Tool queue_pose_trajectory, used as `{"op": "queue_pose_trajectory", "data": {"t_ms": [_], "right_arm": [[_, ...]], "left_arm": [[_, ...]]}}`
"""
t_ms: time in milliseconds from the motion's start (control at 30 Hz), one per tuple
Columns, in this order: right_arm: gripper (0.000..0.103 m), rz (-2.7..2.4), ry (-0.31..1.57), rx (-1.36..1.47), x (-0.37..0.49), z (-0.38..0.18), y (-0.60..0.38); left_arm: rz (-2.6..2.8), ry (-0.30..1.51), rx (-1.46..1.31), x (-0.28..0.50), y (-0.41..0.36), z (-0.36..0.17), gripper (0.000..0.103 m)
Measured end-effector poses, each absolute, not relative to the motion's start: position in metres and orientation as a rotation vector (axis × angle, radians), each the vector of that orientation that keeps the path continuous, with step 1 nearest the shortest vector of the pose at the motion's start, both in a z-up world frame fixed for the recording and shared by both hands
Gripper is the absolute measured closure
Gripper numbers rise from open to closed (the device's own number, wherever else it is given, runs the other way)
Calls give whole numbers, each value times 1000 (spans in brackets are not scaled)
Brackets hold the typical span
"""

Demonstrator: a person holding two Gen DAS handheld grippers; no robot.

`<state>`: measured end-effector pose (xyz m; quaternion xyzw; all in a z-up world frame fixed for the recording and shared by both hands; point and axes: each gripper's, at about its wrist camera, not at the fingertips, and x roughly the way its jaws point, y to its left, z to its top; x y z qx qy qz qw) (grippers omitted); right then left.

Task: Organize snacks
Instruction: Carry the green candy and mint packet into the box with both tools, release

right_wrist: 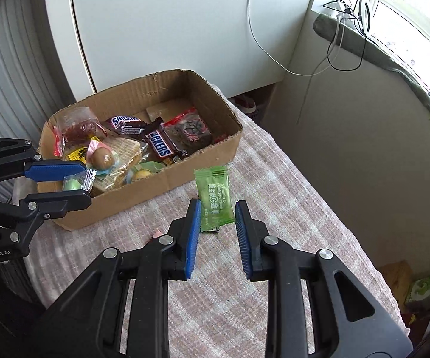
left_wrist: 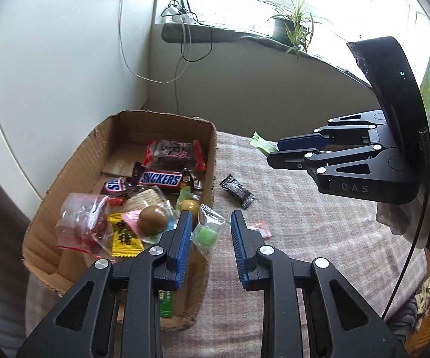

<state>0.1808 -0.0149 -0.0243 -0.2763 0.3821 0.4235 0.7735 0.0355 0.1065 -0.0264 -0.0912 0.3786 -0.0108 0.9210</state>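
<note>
Right claw [right_wrist: 217, 229] spread apart over the green plum-candy sachet [right_wrist: 215, 198] lying flat on the cloth-covered surface [right_wrist: 289, 208] beside the cardboard box [right_wrist: 161, 200]; light, crinkly, slippery, best pinched across its width; left claw [left_wrist: 210, 232] also apart

potted plant [left_wrist: 292, 26], cables [left_wrist: 185, 29], checked tablecloth [left_wrist: 319, 226]

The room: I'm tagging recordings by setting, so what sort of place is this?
Probably a lived-in home room: a windowsill with a potted plant, charger cables, and a cloth-covered table.
</note>
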Motion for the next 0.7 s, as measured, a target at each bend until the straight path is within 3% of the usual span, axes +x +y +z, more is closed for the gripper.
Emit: {"op": "queue_pose_trajectory", "data": {"t_ms": [700], "right_arm": [[78, 955, 855, -641, 165, -36, 65]], "left_arm": [[17, 767, -237, 21, 151, -33, 78]]}}
